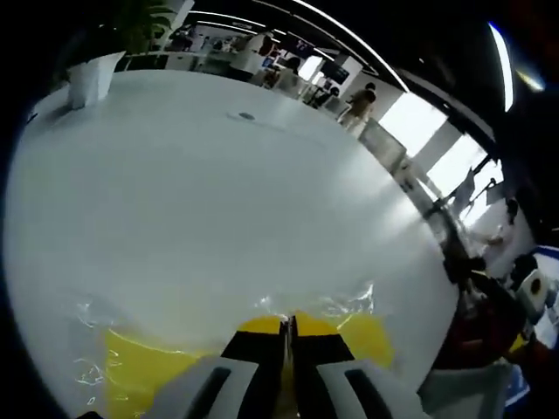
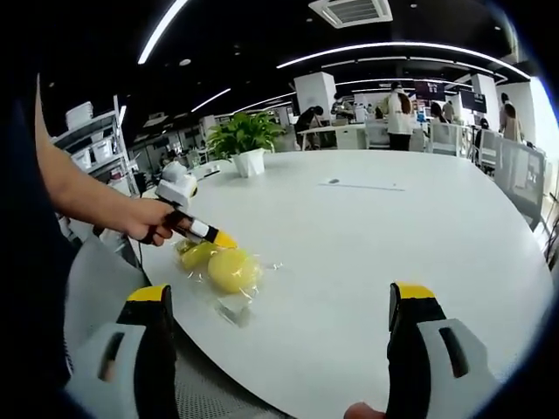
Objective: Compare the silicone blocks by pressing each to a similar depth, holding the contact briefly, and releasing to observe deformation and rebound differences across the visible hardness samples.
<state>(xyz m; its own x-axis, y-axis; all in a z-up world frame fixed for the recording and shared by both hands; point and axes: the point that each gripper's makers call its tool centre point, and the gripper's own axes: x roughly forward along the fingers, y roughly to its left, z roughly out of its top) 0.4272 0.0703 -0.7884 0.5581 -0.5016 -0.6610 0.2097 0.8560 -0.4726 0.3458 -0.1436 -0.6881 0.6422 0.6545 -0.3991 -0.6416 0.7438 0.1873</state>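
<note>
Left gripper (image 1: 288,336) is sitting clenched, jaws together, tips pressing into bagged yellow silicone blocks (image 2: 224,266) near the white table's (image 2: 376,236) edge. Right gripper (image 2: 284,327) is hovering released, jaws wide apart.

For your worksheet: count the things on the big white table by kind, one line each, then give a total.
Yellow silicone blocks in clear wrap: 2, the second beside the first
Potted plant: 1
Flat paper-like item: 1
Left gripper pressing a block: 1
Total: 5
</note>
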